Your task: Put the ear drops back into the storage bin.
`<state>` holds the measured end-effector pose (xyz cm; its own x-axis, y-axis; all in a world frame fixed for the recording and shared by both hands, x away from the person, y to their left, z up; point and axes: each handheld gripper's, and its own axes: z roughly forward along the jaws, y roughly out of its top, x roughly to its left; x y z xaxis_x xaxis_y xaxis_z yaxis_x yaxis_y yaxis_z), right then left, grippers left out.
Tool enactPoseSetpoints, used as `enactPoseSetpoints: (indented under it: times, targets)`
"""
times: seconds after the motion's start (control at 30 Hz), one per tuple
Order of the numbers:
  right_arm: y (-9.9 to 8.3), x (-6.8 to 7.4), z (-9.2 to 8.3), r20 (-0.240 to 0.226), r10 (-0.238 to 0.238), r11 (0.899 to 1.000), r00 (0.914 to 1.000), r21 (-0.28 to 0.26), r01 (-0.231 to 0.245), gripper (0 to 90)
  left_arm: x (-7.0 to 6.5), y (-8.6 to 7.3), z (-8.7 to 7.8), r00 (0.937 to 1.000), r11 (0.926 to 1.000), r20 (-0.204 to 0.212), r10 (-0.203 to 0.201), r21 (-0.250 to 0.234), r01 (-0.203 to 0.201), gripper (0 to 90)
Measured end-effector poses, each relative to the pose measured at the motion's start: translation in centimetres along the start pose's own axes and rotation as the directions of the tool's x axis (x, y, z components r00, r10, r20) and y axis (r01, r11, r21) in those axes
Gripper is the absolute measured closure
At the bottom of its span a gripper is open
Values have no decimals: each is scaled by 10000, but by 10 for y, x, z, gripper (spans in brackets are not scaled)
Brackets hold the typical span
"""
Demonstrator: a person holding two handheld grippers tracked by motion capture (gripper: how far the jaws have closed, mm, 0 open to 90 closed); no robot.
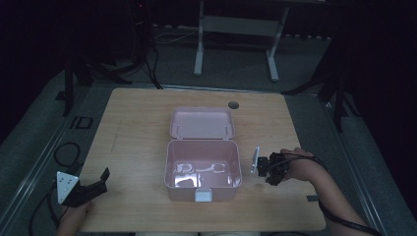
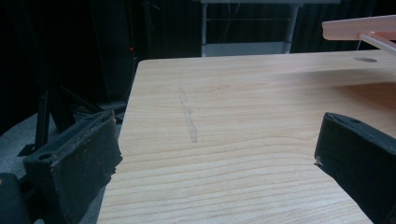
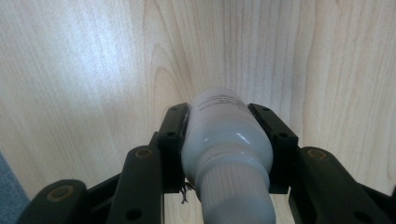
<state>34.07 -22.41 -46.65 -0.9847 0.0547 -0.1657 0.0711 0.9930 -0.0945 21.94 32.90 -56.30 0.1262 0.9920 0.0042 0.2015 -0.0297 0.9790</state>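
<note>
The step in hand looks like loading the open pink plastic box (image 1: 202,169) with its hinged lid (image 1: 202,123) laid back. Just right of the box, over the pale wooden table (image 1: 137,128), the right gripper (image 3: 227,125) grips a small white plastic bottle with a ribbed cap (image 3: 223,140), its 2 jaws pressed to the bottle's sides. The next move probably calls for carrying the bottle left over the box's rim and lowering it inside. Well left of the box, the left gripper (image 2: 217,158) stands wide apart, holding nothing.
</note>
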Motion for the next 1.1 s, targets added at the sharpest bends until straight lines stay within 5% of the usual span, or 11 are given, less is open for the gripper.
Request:
enactPoseSetpoints:
  times: [0.43,0.73,1.1]
  targets:
    - [7,13,-53,-401,138,9993,9991,-332,-151,596,0,0,0,10000,10000,-17,-18,11,18,4]
    - [18,12,-93,-585,765,9951,9954,-580,-799,596,0,0,0,10000,10000,-4,-28,20,28,4]
    - [47,12,-137,-322,77,9966,9995,-820,-103,596,0,0,0,10000,10000,16,-30,23,30,4]
